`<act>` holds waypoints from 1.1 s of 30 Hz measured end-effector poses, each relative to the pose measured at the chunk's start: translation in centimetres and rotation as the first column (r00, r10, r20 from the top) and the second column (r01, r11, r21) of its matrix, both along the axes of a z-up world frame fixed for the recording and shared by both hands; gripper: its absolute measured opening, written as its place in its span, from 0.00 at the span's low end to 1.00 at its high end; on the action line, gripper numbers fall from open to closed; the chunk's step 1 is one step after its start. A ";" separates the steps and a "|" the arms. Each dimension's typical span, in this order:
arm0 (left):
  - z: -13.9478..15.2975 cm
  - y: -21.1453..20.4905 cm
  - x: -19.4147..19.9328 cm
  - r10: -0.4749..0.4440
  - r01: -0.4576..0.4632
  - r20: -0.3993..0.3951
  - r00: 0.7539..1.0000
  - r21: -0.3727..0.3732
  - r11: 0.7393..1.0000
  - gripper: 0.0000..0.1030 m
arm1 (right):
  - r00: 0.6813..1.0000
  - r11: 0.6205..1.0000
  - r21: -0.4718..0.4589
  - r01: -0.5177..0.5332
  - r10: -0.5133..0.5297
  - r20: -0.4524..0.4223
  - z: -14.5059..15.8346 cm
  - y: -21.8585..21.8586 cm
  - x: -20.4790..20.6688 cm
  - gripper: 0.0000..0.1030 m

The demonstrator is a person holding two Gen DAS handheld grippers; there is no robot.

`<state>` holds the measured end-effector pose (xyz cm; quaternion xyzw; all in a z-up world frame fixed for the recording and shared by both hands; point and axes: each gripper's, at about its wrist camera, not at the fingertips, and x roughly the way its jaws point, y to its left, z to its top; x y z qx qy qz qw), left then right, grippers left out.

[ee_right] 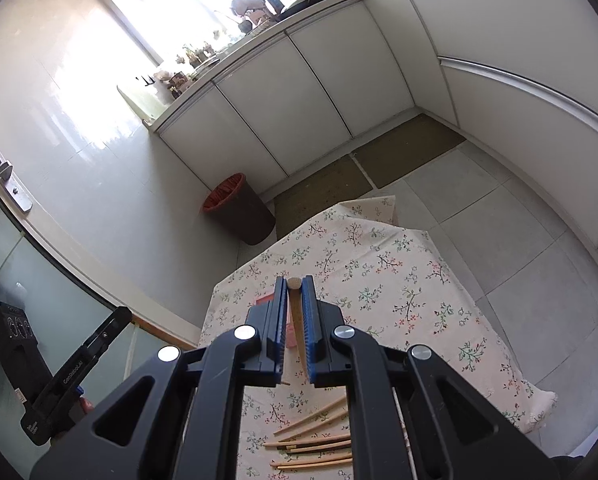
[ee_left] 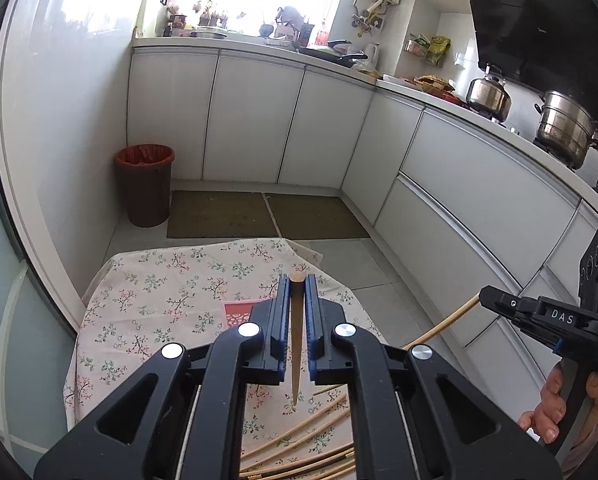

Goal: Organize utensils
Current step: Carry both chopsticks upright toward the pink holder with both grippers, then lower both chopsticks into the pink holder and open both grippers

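Chopsticks, one per gripper: I am holding a darker wooden chopstick clamped in my left gripper, its long axis running along the fingers, blunt end poking out past the tips at frame centre, tapered tip pointing back toward the camera. My right gripper is pinching a paler chopstick the same way, blunt end forward. In the left wrist view that gripper is sitting at the right edge of the frame with its stick trailing down toward lower centre.

Loose chopsticks: lying in a rough fan on the floral-clothed surface, at the bottom of both frames, beneath and behind both grippers, long axes running mostly left to right. Neither gripper is touching them.

Red item: lying flat on the cloth, left of centre, partly hidden by my left gripper; I cannot tell what it is.

Judgement: both grippers are seeming about equally near the pile, so pairing the two held sticks is looking like the step in hand.
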<state>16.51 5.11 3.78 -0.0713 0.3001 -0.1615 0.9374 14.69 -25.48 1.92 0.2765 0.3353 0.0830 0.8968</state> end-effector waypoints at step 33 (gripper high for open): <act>-0.3 6.2 3.0 0.292 -0.277 0.117 0.949 -0.128 0.952 0.37 | 0.991 0.993 -0.105 -0.052 0.064 0.119 2.6 6.8 11.4 0.08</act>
